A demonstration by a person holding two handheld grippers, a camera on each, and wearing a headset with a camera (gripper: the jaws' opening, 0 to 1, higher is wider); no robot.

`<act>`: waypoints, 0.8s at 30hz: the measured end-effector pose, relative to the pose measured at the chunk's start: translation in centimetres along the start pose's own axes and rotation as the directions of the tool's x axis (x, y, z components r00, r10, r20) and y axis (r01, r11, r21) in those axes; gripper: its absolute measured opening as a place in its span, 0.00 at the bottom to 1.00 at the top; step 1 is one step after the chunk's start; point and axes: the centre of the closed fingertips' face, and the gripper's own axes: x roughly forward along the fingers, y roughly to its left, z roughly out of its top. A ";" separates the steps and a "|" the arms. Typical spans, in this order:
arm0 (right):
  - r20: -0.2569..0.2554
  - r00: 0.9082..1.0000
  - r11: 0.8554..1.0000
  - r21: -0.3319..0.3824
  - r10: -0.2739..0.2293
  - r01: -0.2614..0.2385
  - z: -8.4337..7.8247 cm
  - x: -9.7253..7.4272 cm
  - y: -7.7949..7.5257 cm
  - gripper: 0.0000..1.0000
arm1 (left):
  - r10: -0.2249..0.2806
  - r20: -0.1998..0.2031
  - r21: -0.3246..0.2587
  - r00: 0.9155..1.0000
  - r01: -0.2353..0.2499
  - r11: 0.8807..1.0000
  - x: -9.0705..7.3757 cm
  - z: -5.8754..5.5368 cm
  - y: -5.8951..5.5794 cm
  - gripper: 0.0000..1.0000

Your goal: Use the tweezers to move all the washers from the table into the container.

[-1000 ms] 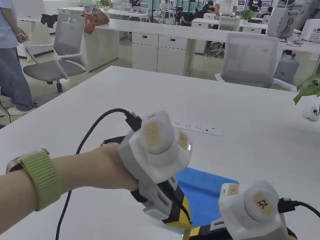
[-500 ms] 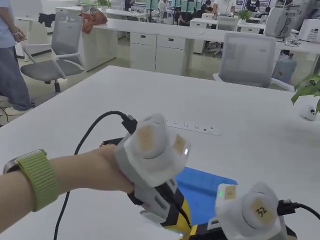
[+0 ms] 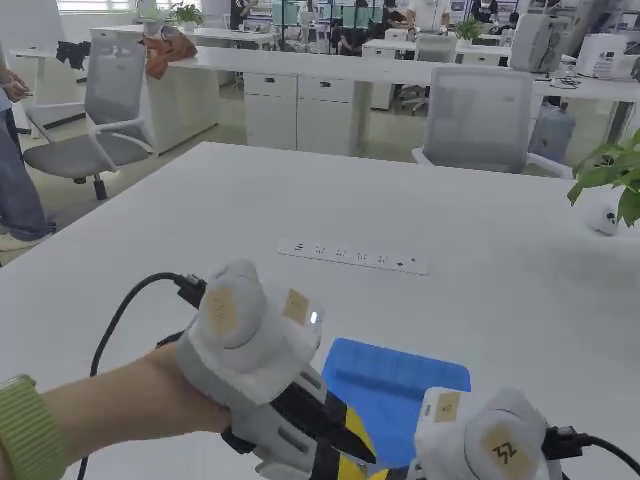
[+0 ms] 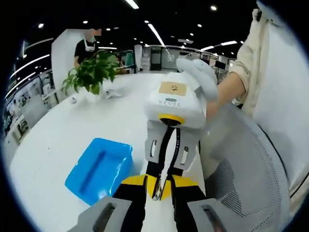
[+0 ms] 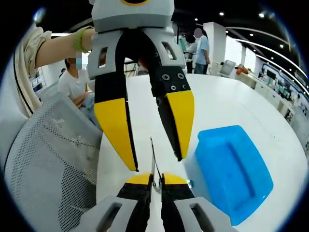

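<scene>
Right hand-held gripper (image 5: pixel 153 180) is clamped nearly closed on the tweezers (image 5: pixel 152 154). Their long axis runs out along its jaws, the free end pointing between the spread, empty jaws of the left hand-held gripper (image 4: pixel 155 186). The blue container (image 5: pixel 231 169) sits on the bench (image 3: pixel 300 200) just beside. Recommendation: close the left jaws squarely across the blades, keeping them aligned.

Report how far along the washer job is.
Done: nothing yet by the look of it; the blue container looks bare inside. In hand: the right gripper is shut on the tweezers, whose tip stands between the open jaws of the left gripper. Left: every washer pickup; a small glint beside the right gripper's tips may be one, too small to tell.
</scene>
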 end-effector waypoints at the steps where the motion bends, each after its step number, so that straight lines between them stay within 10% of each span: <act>1: 0.005 1.000 1.000 0.003 -0.002 0.002 0.1 0.1 0.0 0.02 | 0.024 0.028 -0.024 0.999 -0.023 0.999 -0.3 0.1 0.0 0.25; 7: 0.022 1.000 1.000 0.029 -0.009 0.009 0.2 0.2 -0.3 0.02 | 0.246 0.182 -0.197 0.952 -0.210 0.958 -3.0 0.2 0.5 0.45; 10: 0.025 1.000 1.000 0.029 -0.011 0.010 0.2 0.1 -0.3 0.03 | 0.346 0.200 -0.261 0.917 -0.290 0.921 -4.1 -0.6 0.3 0.52; 14: 0.030 0.999 1.000 0.025 -0.018 0.017 0.1 0.0 -0.2 0.03 | 0.403 0.179 -0.287 0.897 -0.345 0.894 -4.9 -1.8 -0.5 0.54; 24: 0.032 0.999 0.998 0.052 -0.038 0.036 0.0 -0.1 -0.4 0.03 | 0.605 0.219 -0.407 0.766 -0.492 0.770 -7.5 -1.1 -0.3 0.69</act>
